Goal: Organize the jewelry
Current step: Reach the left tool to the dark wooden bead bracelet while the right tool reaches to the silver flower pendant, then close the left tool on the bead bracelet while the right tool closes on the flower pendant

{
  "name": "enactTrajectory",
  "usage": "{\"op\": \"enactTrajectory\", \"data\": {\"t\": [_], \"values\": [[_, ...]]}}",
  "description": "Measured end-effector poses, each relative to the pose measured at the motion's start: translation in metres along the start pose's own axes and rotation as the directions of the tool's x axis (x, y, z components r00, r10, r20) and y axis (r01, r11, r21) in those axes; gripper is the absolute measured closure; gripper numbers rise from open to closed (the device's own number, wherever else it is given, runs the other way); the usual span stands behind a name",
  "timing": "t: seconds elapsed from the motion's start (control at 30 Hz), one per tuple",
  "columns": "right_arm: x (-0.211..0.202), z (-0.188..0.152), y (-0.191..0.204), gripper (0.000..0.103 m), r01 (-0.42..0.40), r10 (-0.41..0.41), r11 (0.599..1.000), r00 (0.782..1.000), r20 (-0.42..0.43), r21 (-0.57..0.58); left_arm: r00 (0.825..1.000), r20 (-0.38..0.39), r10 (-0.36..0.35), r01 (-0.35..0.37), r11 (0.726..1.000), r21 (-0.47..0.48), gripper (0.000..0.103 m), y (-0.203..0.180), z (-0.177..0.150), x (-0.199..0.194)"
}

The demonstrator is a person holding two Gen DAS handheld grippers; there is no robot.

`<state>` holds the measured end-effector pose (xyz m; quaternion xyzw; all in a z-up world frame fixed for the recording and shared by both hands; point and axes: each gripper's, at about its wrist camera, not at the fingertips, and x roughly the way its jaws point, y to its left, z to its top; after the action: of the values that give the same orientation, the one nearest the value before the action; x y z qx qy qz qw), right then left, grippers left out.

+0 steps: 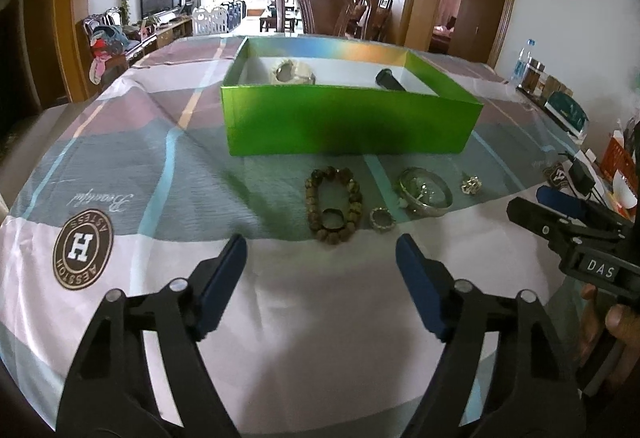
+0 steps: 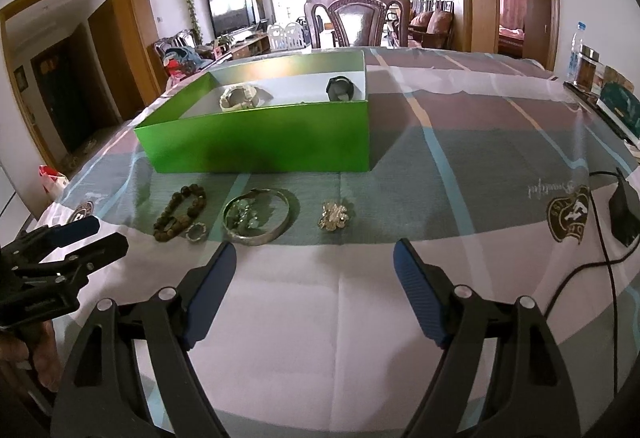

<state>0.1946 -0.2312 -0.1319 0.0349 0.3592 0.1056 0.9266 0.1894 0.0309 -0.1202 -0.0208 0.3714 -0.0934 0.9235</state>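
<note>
Tablecloth wrinkled. Left view: my left gripper (image 1: 320,258) hangs released, empty, short of the bead bracelet (image 1: 334,204) with the small ring (image 1: 382,219) touching it; risk dragging both. Right view: my right gripper (image 2: 314,264) released, empty, near the bangle (image 2: 260,216) and brooch (image 2: 334,216); green box (image 2: 256,142) beyond.

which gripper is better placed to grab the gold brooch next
Right, probably. The right gripper is open with the gold brooch nearly straight ahead. The left gripper faces the bead bracelet instead.
</note>
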Motion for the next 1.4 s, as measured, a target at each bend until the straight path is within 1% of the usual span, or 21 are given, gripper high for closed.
{"op": "enactTrajectory", "data": {"t": [0.1,0.17,0.27,0.33,0.37,0.43,0.57,0.63,0.67,0.7,0.73,0.77,0.8,0.83,0.87,0.97,1.03,1.13,1.17,1.27,1.4], "values": [[0.009,0.004,-0.002,0.024,0.000,0.000,1.000,1.000,-0.017,0.001,1.000,-0.016,0.002,-0.002,1.000,0.002,0.030,0.000,0.006,0.009],[0.013,0.006,-0.002,0.024,0.000,0.000,1.000,1.000,-0.024,-0.003,1.000,-0.030,0.003,-0.004,1.000,-0.009,0.035,0.002,0.013,0.015],[0.021,0.011,-0.003,0.028,0.007,-0.007,1.000,0.999,-0.038,-0.010,0.999,-0.047,0.005,-0.006,1.000,-0.026,0.042,0.007,0.024,0.025],[0.026,0.015,-0.004,0.032,0.011,-0.011,1.000,0.999,-0.049,-0.008,0.998,-0.065,0.003,-0.006,0.999,-0.041,0.046,0.010,0.033,0.034],[0.031,0.017,-0.005,0.034,0.011,-0.012,1.000,0.998,-0.062,-0.010,0.997,-0.079,0.003,-0.007,0.999,-0.048,0.049,0.012,0.038,0.041],[0.039,0.021,-0.008,0.043,0.004,-0.005,1.000,0.996,-0.084,-0.007,0.995,-0.102,0.002,-0.008,0.999,-0.053,0.056,0.014,0.045,0.051],[0.050,0.025,-0.012,0.044,0.005,-0.006,1.000,0.994,-0.108,-0.002,0.988,-0.157,-0.009,0.001,0.999,-0.049,0.058,0.015,0.054,0.073],[0.056,0.026,-0.012,0.049,0.002,-0.002,1.000,0.993,-0.122,-0.003,0.982,-0.187,-0.016,0.008,0.999,-0.040,0.064,0.013,0.055,0.083],[0.060,0.026,-0.013,0.050,-0.001,0.001,1.000,0.992,-0.129,-0.003,0.979,-0.202,-0.019,0.010,0.999,-0.042,0.064,0.013,0.054,0.089],[0.064,0.026,-0.013,0.051,-0.002,0.002,1.000,0.990,-0.141,-0.001,0.981,-0.193,-0.011,0.003,0.999,-0.038,0.065,0.012,0.055,0.091],[0.067,0.026,-0.014,0.055,-0.010,0.010,1.000,0.988,-0.156,0.005,0.982,-0.190,-0.009,0.001,0.999,-0.041,0.065,0.013,0.055,0.092],[0.068,0.027,-0.015,0.059,-0.017,0.018,1.000,0.988,-0.151,0.008,0.982,-0.190,-0.011,0.002,0.999,-0.047,0.065,0.014,0.057,0.094],[0.071,0.028,-0.016,0.069,-0.017,0.018,1.000,0.987,-0.157,0.008,0.982,-0.188,-0.009,0.000,0.999,-0.051,0.070,0.014,0.057,0.095],[0.072,0.029,-0.016,0.080,-0.015,0.016,1.000,0.988,-0.156,0.007,0.983,-0.184,0.001,-0.010,0.999,-0.047,0.086,0.015,0.057,0.096],[0.073,0.029,-0.016,0.083,-0.016,0.016,1.000,0.987,-0.158,0.000,0.983,-0.183,0.003,-0.012,0.999,-0.046,0.092,0.016,0.057,0.097],[0.070,0.026,-0.012,0.083,-0.032,0.030,0.999,0.987,-0.158,-0.011,0.986,-0.167,-0.012,0.004,0.999,-0.046,0.092,0.017,0.054,0.094],[0.061,0.025,-0.012,0.083,-0.042,0.042,0.999,0.991,-0.125,0.005,0.993,-0.117,-0.033,0.024,0.996,-0.082,0.093,0.022,0.054,0.082],[0.039,0.024,-0.013,0.083,-0.071,0.073,0.997,0.994,-0.085,0.017,0.997,-0.037,-0.064,0.061,0.995,-0.081,0.092,0.020,0.056,0.049],[0.028,0.024,-0.012,0.083,-0.079,0.080,0.997,0.995,-0.062,0.020,0.998,0.007,-0.069,0.069,0.994,-0.083,0.092,0.019,0.057,0.030],[-0.002,0.024,-0.009,0.083,-0.106,0.106,0.994,0.994,-0.006,0.020,0.992,0.094,-0.081,0.088,0.993,-0.074,0.092,0.015,0.056,-0.015],[-0.037,0.019,0.005,0.083,-0.127,0.127,0.992,0.991,0.045,-0.011,0.983,0.146,-0.108,0.114,0.993,-0.032,0.092,0.007,0.047,-0.060]]}}
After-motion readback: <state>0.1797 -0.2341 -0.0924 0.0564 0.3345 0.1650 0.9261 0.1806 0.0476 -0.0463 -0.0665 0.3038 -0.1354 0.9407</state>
